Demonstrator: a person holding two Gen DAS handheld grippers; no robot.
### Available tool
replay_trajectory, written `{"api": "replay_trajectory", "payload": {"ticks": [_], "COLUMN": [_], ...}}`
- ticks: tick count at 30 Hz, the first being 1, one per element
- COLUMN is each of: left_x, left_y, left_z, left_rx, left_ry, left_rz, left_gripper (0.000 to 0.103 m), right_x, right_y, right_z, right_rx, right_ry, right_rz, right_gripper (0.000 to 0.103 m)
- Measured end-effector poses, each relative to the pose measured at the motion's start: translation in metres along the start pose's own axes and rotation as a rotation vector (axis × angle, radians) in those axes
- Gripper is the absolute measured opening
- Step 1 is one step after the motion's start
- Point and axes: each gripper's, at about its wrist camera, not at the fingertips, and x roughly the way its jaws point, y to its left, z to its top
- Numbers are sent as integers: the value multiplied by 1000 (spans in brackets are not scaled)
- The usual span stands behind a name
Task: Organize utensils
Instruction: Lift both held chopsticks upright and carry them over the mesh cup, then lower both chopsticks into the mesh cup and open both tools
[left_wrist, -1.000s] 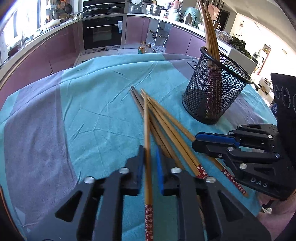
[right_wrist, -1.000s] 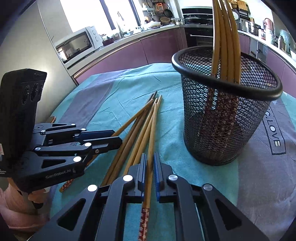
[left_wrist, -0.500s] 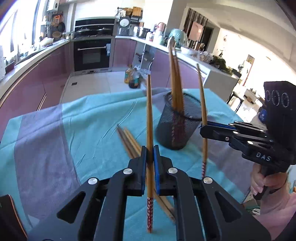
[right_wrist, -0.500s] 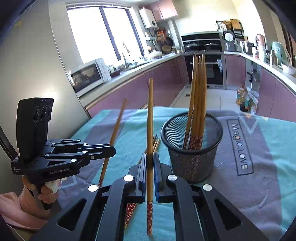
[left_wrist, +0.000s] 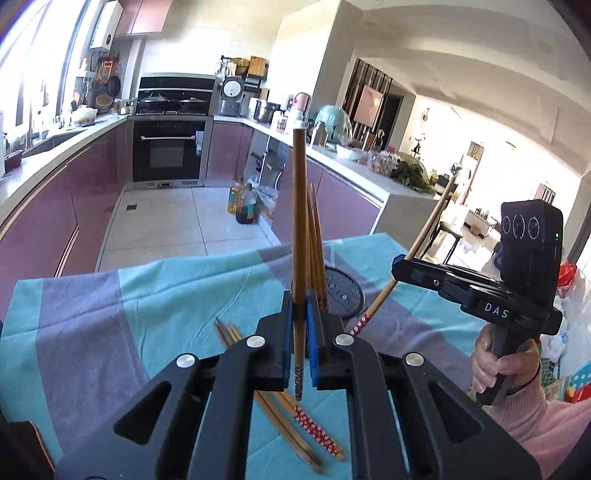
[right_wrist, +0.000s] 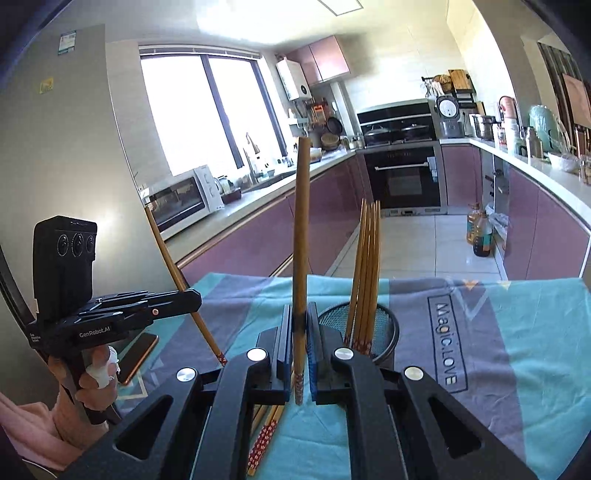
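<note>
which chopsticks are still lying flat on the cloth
Only the loose chopsticks beneath the left hand-held gripper lie flat. The mesh holder has a standing bunch, and each hand-held gripper clamps one lifted off the cloth.

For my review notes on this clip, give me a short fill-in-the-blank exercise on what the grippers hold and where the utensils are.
1. The left gripper is shut on one ____.
2. The right gripper holds ____ chopstick.
3. Several chopsticks stand in the black mesh ____.
4. Loose chopsticks lie on the ____.

Missing words: chopstick; one; holder; tablecloth
</note>
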Motion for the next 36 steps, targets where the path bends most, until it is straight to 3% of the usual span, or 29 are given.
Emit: {"api": "replay_trajectory", "payload": {"ticks": [11,18,25,36], "left_x": [2,18,48,97], "left_y": [-28,-47,-55,-49], "left_z": [55,71,60,32], "left_rx": [36,64,96,140], "left_ry": [-113,-129,-39,163], "left_rz": [-36,-17,13,42], "left_gripper": [8,8,8,8], "right_x": [-18,-12,14,48], "right_y": [0,-10,-22,-35], "right_z": [41,49,41,18], "right_rx": [-43,-24,-8,20], "right_ry": [-105,-119,-66,110], "right_rz": [-47,-77,-106,-124], "right_gripper": [6,6,6,6]}}
